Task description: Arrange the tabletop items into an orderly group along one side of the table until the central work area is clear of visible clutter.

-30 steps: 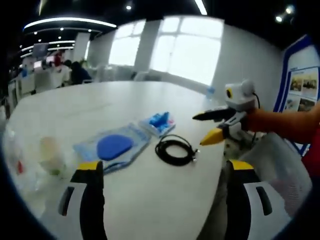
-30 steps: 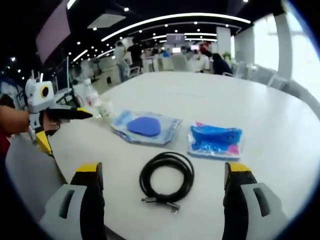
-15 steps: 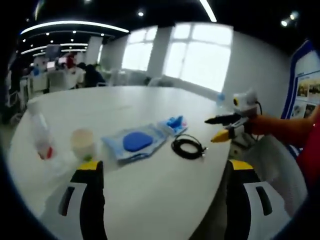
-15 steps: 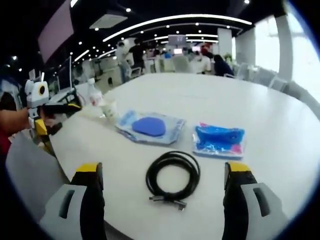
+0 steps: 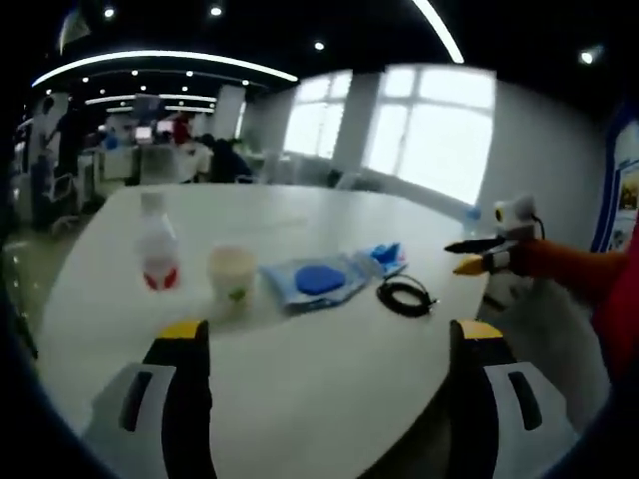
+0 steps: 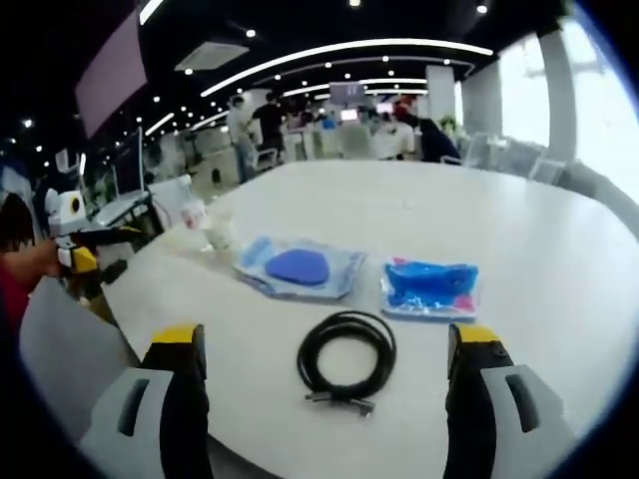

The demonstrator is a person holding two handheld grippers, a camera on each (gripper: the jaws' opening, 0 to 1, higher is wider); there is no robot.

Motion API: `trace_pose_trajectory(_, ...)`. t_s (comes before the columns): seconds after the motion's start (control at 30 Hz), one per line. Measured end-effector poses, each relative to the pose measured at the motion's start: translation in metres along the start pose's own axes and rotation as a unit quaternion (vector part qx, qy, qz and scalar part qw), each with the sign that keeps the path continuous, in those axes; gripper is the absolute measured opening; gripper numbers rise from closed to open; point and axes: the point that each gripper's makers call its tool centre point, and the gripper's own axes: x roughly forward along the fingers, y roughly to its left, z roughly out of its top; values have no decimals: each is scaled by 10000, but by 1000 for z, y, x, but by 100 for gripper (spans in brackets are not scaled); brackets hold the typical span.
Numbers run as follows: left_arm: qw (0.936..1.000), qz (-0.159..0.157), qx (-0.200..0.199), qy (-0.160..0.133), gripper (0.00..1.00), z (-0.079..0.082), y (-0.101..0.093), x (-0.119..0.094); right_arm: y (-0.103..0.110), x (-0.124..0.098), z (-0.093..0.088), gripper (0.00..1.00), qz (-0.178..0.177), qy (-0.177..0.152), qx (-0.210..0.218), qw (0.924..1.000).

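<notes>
Both grippers are held off the near edge of the round white table (image 6: 479,230), jaws spread wide and holding nothing: left gripper (image 5: 324,344), right gripper (image 6: 326,349). Lined up along that edge: a clear plastic bottle with a red label (image 5: 156,252), a pale paper cup (image 5: 231,275), a clear packet with a blue oval pad (image 6: 297,267), a bright blue packet (image 6: 430,284), and a coiled black cable (image 6: 346,356) closest to the edge.
</notes>
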Motion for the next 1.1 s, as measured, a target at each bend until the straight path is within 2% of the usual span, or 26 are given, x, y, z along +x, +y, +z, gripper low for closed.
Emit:
trace_pose_trajectory(0.23, 9994, 284, -101, -189, 95, 1, 10, -12, 3, -21, 9, 99, -156, -238, 59, 9996)
trace_pose_trajectory(0.33, 9990, 339, -192, -213, 94, -1, 14, -11, 5, -25, 7, 99, -228, -266, -15, 9994)
trace_pose_trajectory(0.47, 9987, 391, -229, -244, 93, -1, 14, -12, 1, -29, 7, 97, -497, -381, -247, 9977)
trace_pose_trajectory(0.63, 9991, 391, -13, -130, 94, -4, 8, -10, 6, -29, 10, 99, -429, -556, -343, 9969)
trace_pose_trajectory(0.7, 9990, 412, 49, -145, 96, -3, 8, -11, 11, -27, 11, 100, -277, -620, -317, 9972)
trace_pose_trajectory(0.83, 9990, 430, -9, -88, 97, -6, 8, -12, 13, -25, 6, 100, -246, -551, -319, 9977)
trace_pose_trajectory(1.03, 9989, 462, -63, -31, 98, -12, 7, -15, 14, -26, 14, 100, -206, -799, -189, 9964)
trace_pose_trajectory(1.1, 9989, 453, -67, -24, 98, -12, 6, -15, 13, -27, 14, 100, -264, -784, -293, 9961)
